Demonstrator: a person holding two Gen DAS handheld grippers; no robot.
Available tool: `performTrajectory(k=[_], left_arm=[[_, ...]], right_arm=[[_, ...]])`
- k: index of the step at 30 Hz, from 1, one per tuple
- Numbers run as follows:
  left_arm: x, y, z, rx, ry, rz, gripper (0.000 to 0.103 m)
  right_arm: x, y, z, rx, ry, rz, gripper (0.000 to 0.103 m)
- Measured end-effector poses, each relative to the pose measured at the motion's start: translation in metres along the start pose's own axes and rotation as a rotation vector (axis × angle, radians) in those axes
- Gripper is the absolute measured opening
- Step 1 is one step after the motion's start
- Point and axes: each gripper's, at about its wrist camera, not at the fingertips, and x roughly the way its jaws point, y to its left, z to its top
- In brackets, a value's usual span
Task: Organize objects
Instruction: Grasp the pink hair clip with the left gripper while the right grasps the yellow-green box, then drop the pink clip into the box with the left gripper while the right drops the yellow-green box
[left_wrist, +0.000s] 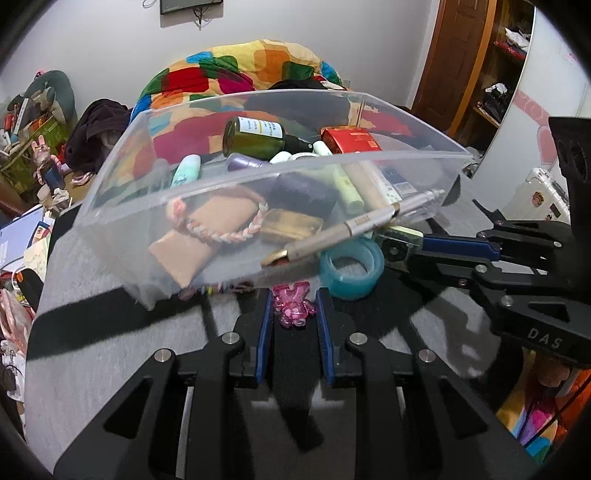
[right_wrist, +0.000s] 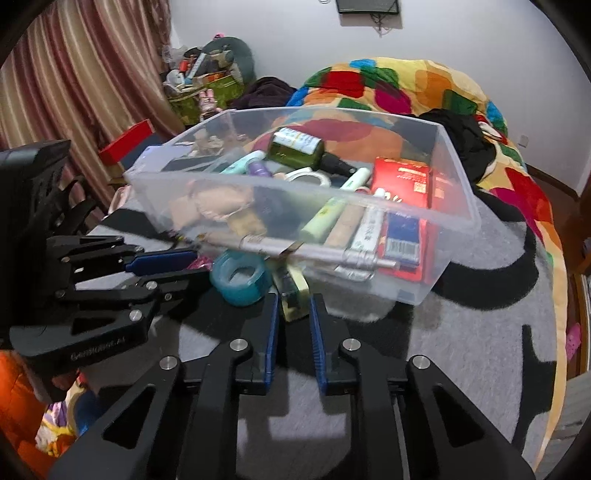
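A clear plastic bin (left_wrist: 155, 206) (right_wrist: 458, 221) stands on the grey and black blanket, full of bottles, tubes, a red box (left_wrist: 351, 138) and a braided bracelet (left_wrist: 221, 232). A silver and gold pen (left_wrist: 354, 225) (right_wrist: 295, 249) lies against its near wall. A blue tape roll (left_wrist: 351, 269) (right_wrist: 240, 277) lies in front. My left gripper (left_wrist: 293, 299) is open with a pink plastic charm (left_wrist: 293, 304) between its tips. My right gripper (right_wrist: 293, 302) is open around a small pale green device (right_wrist: 293, 295), which also shows in the left wrist view (left_wrist: 400, 240).
A colourful quilt (left_wrist: 236, 70) (right_wrist: 406, 85) is heaped behind the bin. Cluttered bags and toys (left_wrist: 33, 122) stand at the far left, striped curtains (right_wrist: 55, 74) beside them. A wooden door and shelves (left_wrist: 476, 62) stand at the right.
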Motion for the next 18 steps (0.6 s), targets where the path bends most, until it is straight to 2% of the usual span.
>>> performTrajectory(k=[4,9,13,18], left_arm=[[-0.014,0.004,-0.014,-0.009,-0.009,-0.03,0.022],[-0.027,0.005,-0.028,-0.011,-0.023,-0.039,0.023],[-0.033,0.008,-0.033,-0.022,-0.04,-0.038,0.023],[-0.037,0.014,-0.034,-0.044,-0.064,-0.042,0.023]], right_arm=[[-0.011,0.007,-0.013,-0.044,0.014,0.029,0.014],[-0.017,0.007,-0.014,-0.055,0.013,0.009,0.015],[-0.01,0.007,-0.008,-0.047,0.024,-0.002,0.025],[-0.001,0.008,-0.002,-0.033,0.028,0.0,0.024]])
